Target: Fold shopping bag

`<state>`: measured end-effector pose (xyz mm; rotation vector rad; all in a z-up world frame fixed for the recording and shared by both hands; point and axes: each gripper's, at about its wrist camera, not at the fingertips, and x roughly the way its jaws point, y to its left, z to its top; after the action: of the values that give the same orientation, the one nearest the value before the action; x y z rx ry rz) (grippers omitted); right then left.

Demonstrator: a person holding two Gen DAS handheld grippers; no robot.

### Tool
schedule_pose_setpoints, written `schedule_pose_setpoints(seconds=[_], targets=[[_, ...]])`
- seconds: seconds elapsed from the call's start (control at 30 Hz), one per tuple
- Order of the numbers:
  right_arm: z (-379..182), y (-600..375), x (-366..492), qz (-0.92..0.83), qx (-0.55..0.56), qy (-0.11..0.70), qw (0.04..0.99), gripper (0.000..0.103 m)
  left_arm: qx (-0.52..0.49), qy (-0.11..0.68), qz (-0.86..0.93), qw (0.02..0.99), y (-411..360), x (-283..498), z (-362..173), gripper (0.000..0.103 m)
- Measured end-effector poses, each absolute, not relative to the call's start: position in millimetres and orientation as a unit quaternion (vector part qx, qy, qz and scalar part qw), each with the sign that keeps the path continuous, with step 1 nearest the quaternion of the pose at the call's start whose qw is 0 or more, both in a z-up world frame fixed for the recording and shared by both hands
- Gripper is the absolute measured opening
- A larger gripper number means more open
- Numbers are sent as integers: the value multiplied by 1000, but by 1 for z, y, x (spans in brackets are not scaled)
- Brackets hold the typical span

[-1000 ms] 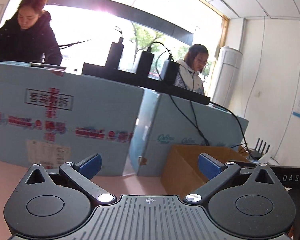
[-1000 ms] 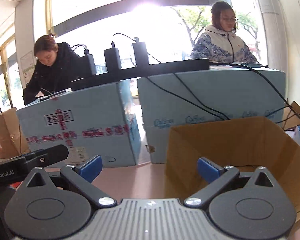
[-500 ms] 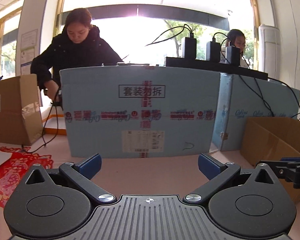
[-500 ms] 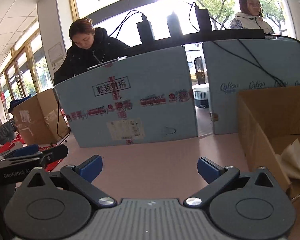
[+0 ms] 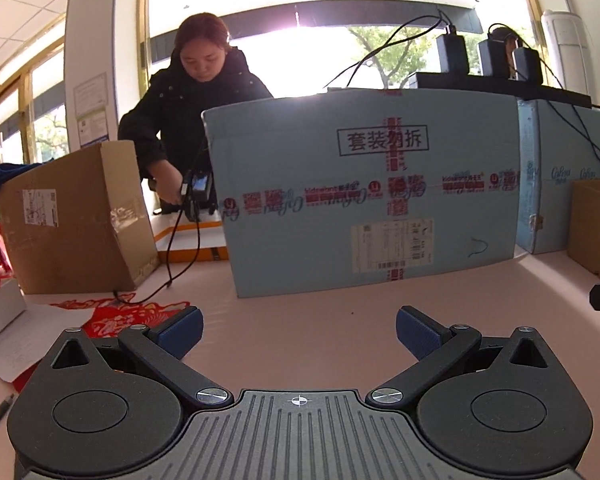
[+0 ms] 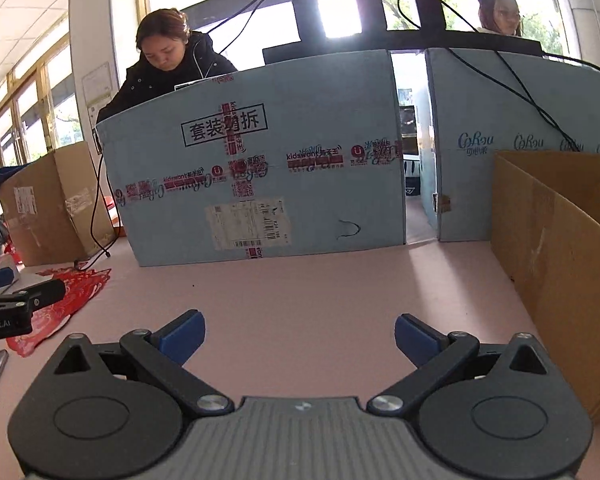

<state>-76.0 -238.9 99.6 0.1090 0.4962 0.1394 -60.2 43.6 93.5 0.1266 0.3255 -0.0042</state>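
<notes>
The left hand-held gripper (image 5: 298,334) is hanging low over the pink bench (image 5: 300,304) with its blue-padded fingers (image 5: 180,330) spread wide and nothing between them. The right hand-held gripper (image 6: 300,338) is doing the same, spread wide and gripping nothing. By my reading the folding is not yet starting: no shopping bag is showing in either view, so I cannot tell where it is lying, and every fold is still waiting to be done. A red paper-cut sheet (image 5: 136,314) is lying on the bench off to the left, beside white paper (image 5: 28,338); it is not looking like a bag.

Further out, a pale blue carton (image 5: 364,196) is standing on the bench, carrying boxed black characters "套装勿拆", red tape printed "kidswant", and a white shipping label with a barcode too small to read. A second blue carton (image 6: 512,144) beside it is showing "Cobou"-like script, uncertain. An open brown cardboard box (image 6: 560,248) is sitting at the right, a taped brown box (image 5: 72,216) at the left. The left tool's arm is reading "Robot.AI" in the right view. Two people are working behind the cartons.
</notes>
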Motion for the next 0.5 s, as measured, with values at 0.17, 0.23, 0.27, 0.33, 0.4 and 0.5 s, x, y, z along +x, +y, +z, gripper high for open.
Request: schedule_pose_setpoints(seconds=[0.17,0.23,0.27,0.33,0.4,0.5], targets=[[87,-238,-66,49,42,234,970,103,28,179,2,983,37,-48,72,103],[81,-238,-62,39,41,234,971,103,22,190,6,982,33,-44,61,103],[78,-238,-61,35,41,236,970,103,20,194,7,981,31,-43,56,103],[69,-240,-55,23,38,249,968,103,22,203,0,979,27,-39,48,103],[62,-241,-49,15,34,259,965,103,27,213,-12,977,24,-33,41,103],[52,-242,-39,7,23,275,961,103,36,233,-33,971,22,-20,32,103]])
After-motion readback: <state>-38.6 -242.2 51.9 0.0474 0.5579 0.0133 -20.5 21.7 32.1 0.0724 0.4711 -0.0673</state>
